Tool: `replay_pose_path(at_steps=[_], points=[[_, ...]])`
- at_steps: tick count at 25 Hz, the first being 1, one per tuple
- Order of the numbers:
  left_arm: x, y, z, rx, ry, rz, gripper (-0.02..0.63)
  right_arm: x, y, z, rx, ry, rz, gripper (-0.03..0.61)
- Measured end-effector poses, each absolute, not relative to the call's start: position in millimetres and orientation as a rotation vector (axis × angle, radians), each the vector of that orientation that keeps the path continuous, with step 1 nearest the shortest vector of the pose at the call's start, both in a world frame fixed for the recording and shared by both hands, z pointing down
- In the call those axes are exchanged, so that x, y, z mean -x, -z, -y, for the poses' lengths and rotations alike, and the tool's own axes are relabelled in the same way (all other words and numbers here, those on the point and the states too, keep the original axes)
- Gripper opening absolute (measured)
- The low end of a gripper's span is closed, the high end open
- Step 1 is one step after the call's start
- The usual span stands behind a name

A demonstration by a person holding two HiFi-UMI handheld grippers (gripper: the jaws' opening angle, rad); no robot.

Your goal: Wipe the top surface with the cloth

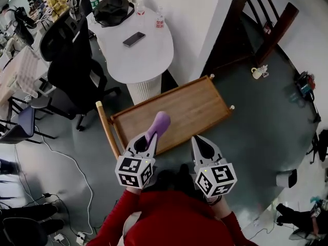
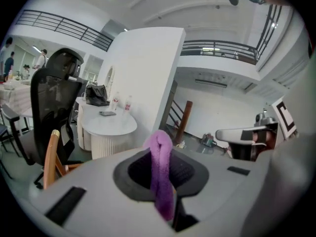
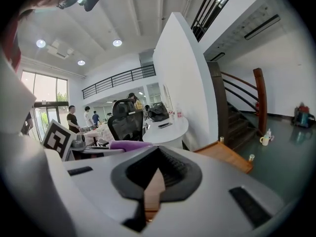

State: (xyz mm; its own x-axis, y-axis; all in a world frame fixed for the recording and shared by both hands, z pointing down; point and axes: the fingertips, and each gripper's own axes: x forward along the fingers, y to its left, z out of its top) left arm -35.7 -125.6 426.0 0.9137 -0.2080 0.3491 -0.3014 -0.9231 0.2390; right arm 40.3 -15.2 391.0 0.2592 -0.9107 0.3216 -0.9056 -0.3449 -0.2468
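left gripper point(image 1: 149, 139): clamped on purple cloth point(image 1: 159, 123)
purple cloth: held over wooden tabletop point(image 1: 195, 109), near edge, left part
right gripper point(image 1: 197, 139): closed, nothing gripped, at near edge
marker cubes point(image 1: 134, 171): black-and-white square codes

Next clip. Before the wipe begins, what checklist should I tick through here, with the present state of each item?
1. Purple cloth held in the left claw: ok, jaws shut on it.
2. Cloth touching the wooden top: cannot tell; it is over the near part of the top, but contact does not show.
3. Wooden top free of loose things: ok, it looks bare.
4. Right claw empty: ok, jaws together on nothing.
5. Right claw out of the wiping path: cannot tell; it is at the top's near edge.
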Motion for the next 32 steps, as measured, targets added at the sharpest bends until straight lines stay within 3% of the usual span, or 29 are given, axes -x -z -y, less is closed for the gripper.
replay_pose_path(at_steps=[6, 15, 25, 32], points=[[39.1, -453.8, 203.5, -2.695, -0.559, 0.878, 0.048, -111.7, -400.1, 28.8, 2.413, 0.633, -1.883, 0.003], [107.2, -458.7, 259.2, -2.345, -0.758, 1.673, 0.048, -194.1, -400.5, 93.2, 2.11, 0.71, -2.314, 0.003], [121.7, -473.4, 272.9, -2.169, -0.826, 1.838, 0.048, -202.3, -416.3, 129.6, 1.978, 0.805, -2.476, 0.003], [109.9, -543.3, 288.8, -2.068, -1.177, 1.763, 0.048, -228.5, -436.1, 106.2, 2.064, 0.909, -2.383, 0.003]])
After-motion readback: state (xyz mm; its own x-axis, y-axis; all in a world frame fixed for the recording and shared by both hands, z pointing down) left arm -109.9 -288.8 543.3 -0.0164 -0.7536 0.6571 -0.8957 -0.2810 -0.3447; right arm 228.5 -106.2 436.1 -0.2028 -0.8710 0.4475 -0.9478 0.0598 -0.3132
